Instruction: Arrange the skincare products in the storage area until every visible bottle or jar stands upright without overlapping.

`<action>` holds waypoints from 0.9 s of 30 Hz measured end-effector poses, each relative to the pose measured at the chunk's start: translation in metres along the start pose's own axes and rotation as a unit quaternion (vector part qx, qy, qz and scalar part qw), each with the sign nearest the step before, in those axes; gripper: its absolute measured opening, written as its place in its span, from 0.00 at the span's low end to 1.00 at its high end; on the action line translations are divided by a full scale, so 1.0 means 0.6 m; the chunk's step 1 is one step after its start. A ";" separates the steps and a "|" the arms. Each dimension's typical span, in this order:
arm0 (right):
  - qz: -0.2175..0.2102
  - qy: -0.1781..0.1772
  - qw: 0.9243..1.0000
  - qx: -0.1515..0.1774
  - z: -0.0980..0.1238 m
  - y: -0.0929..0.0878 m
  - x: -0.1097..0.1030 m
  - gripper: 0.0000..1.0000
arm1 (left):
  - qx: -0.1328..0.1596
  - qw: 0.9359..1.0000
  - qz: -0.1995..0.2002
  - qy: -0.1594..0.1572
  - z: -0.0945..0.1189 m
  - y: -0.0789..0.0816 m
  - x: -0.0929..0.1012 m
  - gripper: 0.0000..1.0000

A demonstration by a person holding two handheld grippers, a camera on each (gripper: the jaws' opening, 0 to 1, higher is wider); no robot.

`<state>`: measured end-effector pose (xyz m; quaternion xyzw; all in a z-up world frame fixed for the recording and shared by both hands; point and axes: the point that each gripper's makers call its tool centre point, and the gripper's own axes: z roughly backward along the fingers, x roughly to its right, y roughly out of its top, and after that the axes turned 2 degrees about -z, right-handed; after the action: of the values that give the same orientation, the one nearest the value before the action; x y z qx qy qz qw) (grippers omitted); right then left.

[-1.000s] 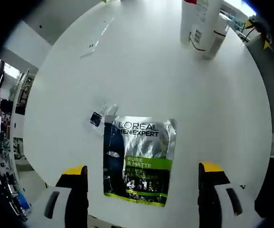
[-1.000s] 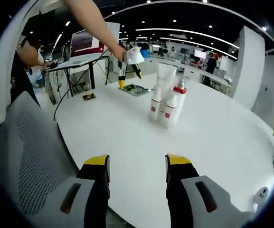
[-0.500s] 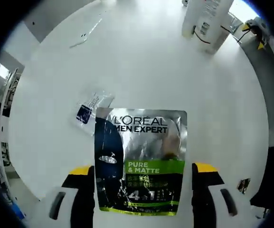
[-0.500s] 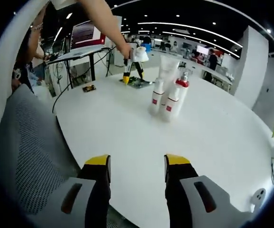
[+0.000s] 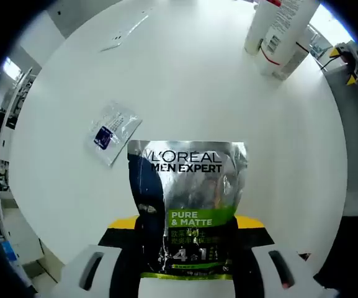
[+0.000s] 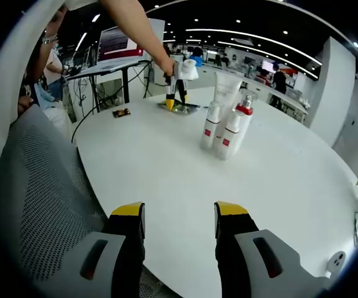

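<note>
On the white desk, the left hand-held gripper, wide apart a moment ago, now clamps the foil sachet, ready for lifting.

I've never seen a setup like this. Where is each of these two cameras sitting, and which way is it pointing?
Left gripper view: rides on the left gripper, looking steeply down at the white table; its yellow-tipped jaws flank a silver L'Oreal sachet, with a small packet beyond.
Right gripper view: rides on the right gripper, looking level across the table past a mesh chair; its jaws stand apart, and the person's arm reaches in.
Shared: the table, the upright white bottles and the left gripper.
</note>
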<state>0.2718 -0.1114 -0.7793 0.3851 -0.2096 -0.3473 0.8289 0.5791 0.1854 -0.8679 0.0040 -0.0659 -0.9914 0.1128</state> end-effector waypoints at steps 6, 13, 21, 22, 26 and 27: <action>0.005 0.000 1.000 0.007 0.002 0.005 0.000 0.43 | 0.014 0.999 0.049 0.009 0.005 -0.002 0.040 0.29; 0.010 0.001 1.000 0.009 0.003 0.006 -0.001 0.43 | 0.040 0.992 0.118 0.025 0.011 0.005 0.106 0.24; 0.015 0.003 1.000 0.022 0.006 0.014 -0.004 0.43 | 0.151 0.963 0.221 0.035 0.058 0.074 0.224 0.18; 0.015 0.003 1.000 0.024 0.007 0.015 -0.004 0.43 | 0.166 0.958 0.231 0.037 0.066 0.083 0.236 0.18; 0.017 0.008 0.999 0.033 0.009 0.022 -0.008 0.43 | 0.218 0.936 0.272 0.040 0.092 0.109 0.306 0.16; 0.019 0.012 0.999 0.037 0.010 0.025 -0.011 0.43 | 0.223 0.935 0.273 0.040 0.095 0.112 0.322 0.16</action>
<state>0.2699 -0.1027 -0.7644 0.4154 -0.2201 -0.3187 0.8231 0.4045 0.0848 -0.8012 0.0505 -0.2794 -0.8811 0.3781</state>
